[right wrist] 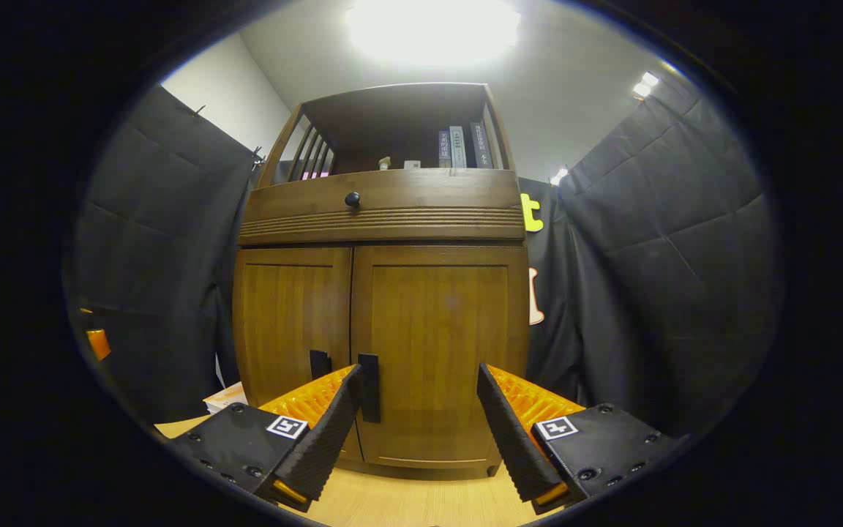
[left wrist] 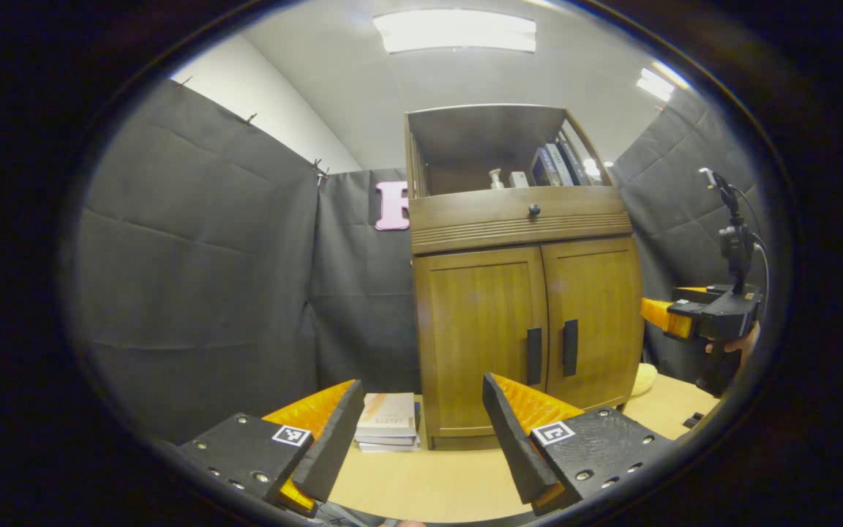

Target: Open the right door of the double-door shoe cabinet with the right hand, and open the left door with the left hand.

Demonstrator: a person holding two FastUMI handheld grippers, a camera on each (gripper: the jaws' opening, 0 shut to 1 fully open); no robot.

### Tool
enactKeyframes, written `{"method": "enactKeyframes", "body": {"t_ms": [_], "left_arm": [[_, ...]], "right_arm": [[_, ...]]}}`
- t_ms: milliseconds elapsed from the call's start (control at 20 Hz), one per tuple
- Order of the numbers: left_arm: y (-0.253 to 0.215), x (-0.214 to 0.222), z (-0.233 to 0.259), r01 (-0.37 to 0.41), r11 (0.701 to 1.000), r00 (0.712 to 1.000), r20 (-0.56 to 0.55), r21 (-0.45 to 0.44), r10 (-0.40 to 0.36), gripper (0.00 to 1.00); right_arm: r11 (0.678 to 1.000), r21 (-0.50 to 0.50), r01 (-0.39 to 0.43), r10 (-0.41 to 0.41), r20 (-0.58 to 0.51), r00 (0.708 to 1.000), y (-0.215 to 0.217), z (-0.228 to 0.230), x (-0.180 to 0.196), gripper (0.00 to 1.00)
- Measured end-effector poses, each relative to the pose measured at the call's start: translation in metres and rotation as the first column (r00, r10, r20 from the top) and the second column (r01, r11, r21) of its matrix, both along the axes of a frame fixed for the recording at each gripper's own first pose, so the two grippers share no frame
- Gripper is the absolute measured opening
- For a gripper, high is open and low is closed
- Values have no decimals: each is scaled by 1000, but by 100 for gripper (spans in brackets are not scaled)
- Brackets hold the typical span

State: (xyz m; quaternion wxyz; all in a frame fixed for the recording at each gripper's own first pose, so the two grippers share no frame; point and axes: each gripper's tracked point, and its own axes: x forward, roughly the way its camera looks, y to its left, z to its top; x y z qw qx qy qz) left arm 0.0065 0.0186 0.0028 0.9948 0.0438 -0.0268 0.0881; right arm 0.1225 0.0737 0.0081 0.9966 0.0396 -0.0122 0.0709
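The wooden shoe cabinet (left wrist: 524, 307) stands on the table with both doors shut. In the left gripper view the left door (left wrist: 480, 329) and its dark handle (left wrist: 533, 356) lie just ahead of my open left gripper (left wrist: 421, 395), which holds nothing. The right door (left wrist: 593, 315) has its own handle (left wrist: 570, 347). Farther right, a hand holds the right gripper (left wrist: 654, 313) beside the cabinet. In the right gripper view the right gripper (right wrist: 418, 380) is open and close to the right door (right wrist: 440, 329); its left fingertip (right wrist: 352, 380) sits just beside the right handle (right wrist: 369, 388). The left handle (right wrist: 319, 362) shows behind it.
A stack of books (left wrist: 388, 424) lies on the light wooden table (left wrist: 429, 483) left of the cabinet. A yellow object (left wrist: 645, 377) sits at its right foot. Above the doors are a drawer with a knob (left wrist: 533, 210) and an open shelf with books (left wrist: 557, 165).
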Motion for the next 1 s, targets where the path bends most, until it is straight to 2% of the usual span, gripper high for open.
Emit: {"method": "enactKeyframes", "body": {"t_ms": [450, 700, 1000], "left_arm": [[11, 3, 3, -114, 994, 994, -5, 4, 114, 94], [16, 2, 8, -180, 984, 984, -6, 20, 180, 94], [16, -3, 18, -225, 974, 974, -18, 33, 226, 94]], "right_arm": [[1000, -1, -8, 8, -42, 999, 36, -22, 62, 97], [999, 1, -35, 35, -49, 998, 59, -37, 89, 98], [997, -5, -71, 70, -100, 992, 82, -64, 123, 98]]}}
